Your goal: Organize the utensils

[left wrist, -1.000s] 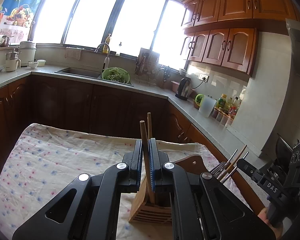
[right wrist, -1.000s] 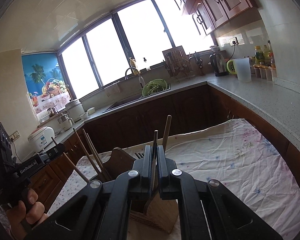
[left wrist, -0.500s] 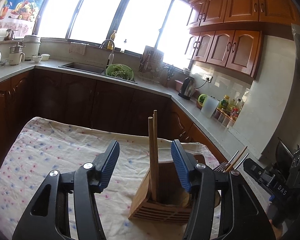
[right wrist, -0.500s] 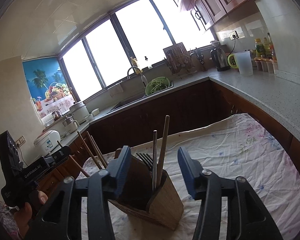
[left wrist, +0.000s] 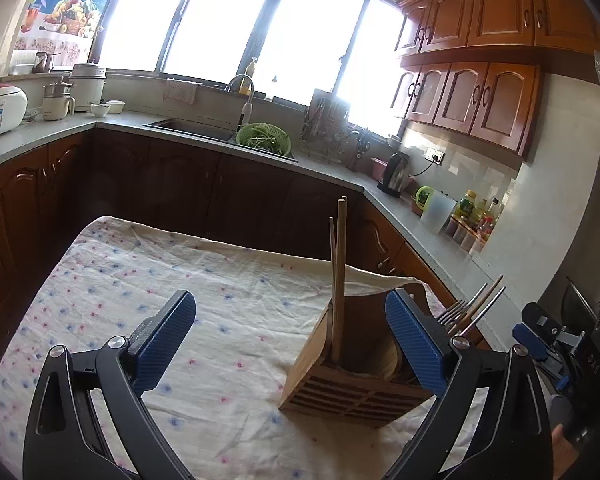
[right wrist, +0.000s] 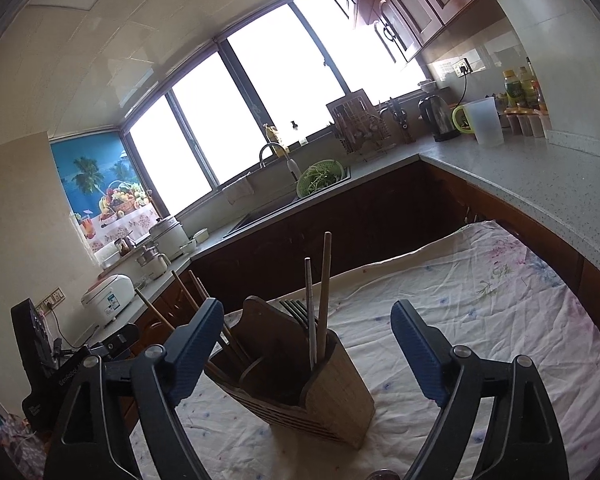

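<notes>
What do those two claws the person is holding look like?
Both look alike. The left claw and right claw each have two glossy black plastic arms with silver screw heads and triangular cut-outs, tipped with ribbed blue pads. Seen from the other camera, each has a chunky black body with white lettering, partly hidden. No cables or sleeves show clearly.

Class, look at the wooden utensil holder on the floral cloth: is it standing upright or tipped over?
Upright: the slatted wooden utensil holder rests on its base, with the wooden chopsticks standing up in it.

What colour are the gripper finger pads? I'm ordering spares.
Blue, ribbed pads; clearest in the left wrist view.
</notes>
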A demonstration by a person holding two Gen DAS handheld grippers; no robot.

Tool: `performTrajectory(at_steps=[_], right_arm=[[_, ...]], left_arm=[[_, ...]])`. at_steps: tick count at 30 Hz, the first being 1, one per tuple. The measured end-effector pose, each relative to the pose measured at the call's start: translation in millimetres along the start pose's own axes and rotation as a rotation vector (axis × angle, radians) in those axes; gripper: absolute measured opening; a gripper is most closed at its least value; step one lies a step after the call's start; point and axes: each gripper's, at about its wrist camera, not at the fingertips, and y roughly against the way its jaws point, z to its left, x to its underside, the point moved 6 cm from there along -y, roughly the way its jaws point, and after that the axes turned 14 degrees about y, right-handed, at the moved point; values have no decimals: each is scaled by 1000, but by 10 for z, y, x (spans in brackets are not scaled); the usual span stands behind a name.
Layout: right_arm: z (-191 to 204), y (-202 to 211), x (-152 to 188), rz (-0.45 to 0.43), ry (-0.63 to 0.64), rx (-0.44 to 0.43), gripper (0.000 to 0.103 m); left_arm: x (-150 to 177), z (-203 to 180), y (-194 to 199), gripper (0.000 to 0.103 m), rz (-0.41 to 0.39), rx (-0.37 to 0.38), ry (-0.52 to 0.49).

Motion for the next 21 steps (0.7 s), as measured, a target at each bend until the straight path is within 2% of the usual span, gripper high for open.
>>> performTrajectory(at_steps=[11,13,21], right_arm=[[242,369,71,3,56,-29,89],[272,472,98,-1,55,-26,92],[319,927,365,-8,30,-9,94]], left_arm=[[177,87,471,98,15,10,47],[238,107,582,98,19,15,61],[656,185,1078,98,51,26,92]])
